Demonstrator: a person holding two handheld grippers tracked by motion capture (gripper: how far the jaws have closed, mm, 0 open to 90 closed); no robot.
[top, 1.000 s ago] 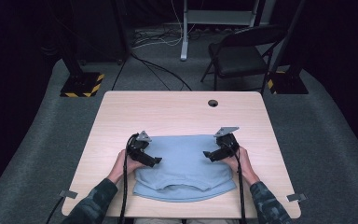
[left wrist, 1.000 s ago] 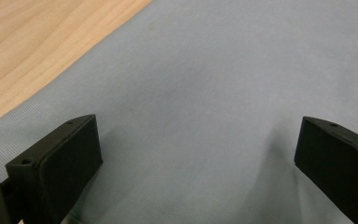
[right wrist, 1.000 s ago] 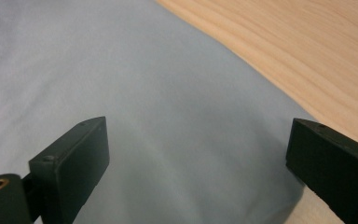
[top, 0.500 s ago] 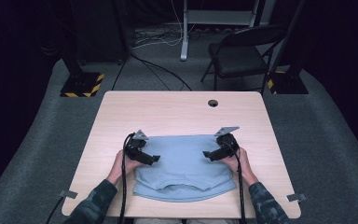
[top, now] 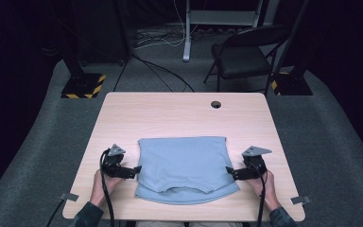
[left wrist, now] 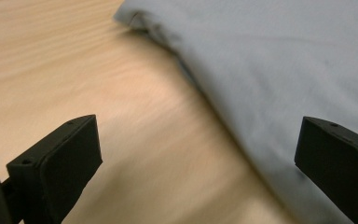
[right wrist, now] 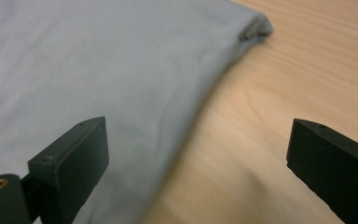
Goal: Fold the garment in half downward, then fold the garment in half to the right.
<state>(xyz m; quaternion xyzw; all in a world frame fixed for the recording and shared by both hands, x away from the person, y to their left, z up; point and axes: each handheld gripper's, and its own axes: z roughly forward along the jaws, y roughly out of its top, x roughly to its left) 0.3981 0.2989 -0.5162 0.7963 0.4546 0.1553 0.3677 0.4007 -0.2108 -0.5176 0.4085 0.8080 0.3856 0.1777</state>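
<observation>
My left gripper [top: 136,169] gapes wide beside the shirt [top: 185,165], holding nothing; my right gripper [top: 229,171] likewise, at the shirt's other edge; the shirt's near hem is blurred in both gripper views.

The right tongs [right wrist: 200,172] stand wide apart, their two black jaws rising from the bottom corners with nothing between them. Beneath the gap lie the edge of a folded light blue cotton garment [right wrist: 98,70] and the pale wood-grain counter [right wrist: 279,93]. The cloth covers the left and far part of the scene, flat and smooth. Its edge runs diagonally from the near middle to a folded far corner [right wrist: 256,28], where a hem shows.
</observation>
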